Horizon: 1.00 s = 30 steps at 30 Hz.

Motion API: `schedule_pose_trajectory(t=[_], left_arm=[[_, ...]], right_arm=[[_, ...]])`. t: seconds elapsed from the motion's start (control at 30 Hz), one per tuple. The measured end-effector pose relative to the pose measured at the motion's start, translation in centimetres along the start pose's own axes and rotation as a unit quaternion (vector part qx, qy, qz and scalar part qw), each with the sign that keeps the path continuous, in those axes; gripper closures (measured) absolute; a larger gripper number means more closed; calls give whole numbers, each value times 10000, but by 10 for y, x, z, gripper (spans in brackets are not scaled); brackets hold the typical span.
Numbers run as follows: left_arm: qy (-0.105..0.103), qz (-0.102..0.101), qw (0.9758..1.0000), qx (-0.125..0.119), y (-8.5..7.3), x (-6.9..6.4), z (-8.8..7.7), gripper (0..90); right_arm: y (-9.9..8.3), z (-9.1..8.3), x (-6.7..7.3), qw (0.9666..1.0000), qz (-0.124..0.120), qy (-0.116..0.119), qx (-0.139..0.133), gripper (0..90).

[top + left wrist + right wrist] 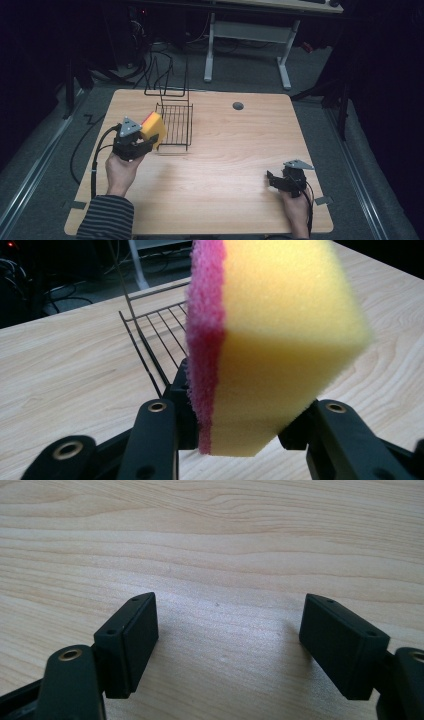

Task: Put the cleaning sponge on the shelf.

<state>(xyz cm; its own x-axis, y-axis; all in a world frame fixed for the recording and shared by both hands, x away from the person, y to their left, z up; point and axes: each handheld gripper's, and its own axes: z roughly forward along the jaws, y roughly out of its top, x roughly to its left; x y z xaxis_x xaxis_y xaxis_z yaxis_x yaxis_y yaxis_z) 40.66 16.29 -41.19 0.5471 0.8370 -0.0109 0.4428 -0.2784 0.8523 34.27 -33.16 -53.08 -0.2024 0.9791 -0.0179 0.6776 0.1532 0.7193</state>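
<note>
A dim room surrounds a pale wooden table (225, 165). Near its front edge, the right gripper (276, 181) rests with jaws spread wide over bare wood. Farther back, the left gripper (145, 145) clamps a yellow-and-pink sponge (154, 128) beside a black wire rack (175, 125).

A black wire rack (174, 125) is set on the light wooden table (225, 165), toward its far left. A yellow foam sponge with a pink scouring face (153, 128) is held just left of the rack (above the tabletop) by the left gripper (142, 145). The right gripper (280, 181) is placed well apart, near the front right corner.
</note>
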Motion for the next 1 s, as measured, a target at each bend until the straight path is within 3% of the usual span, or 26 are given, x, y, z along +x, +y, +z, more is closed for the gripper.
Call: schedule_pose_trajectory(t=[1.0], left_arm=[[352, -71, 9994, 7, -1, 9, 52, 611]], right_arm=[[0, 0, 0, 10000, -3, 0, 0, 237]])
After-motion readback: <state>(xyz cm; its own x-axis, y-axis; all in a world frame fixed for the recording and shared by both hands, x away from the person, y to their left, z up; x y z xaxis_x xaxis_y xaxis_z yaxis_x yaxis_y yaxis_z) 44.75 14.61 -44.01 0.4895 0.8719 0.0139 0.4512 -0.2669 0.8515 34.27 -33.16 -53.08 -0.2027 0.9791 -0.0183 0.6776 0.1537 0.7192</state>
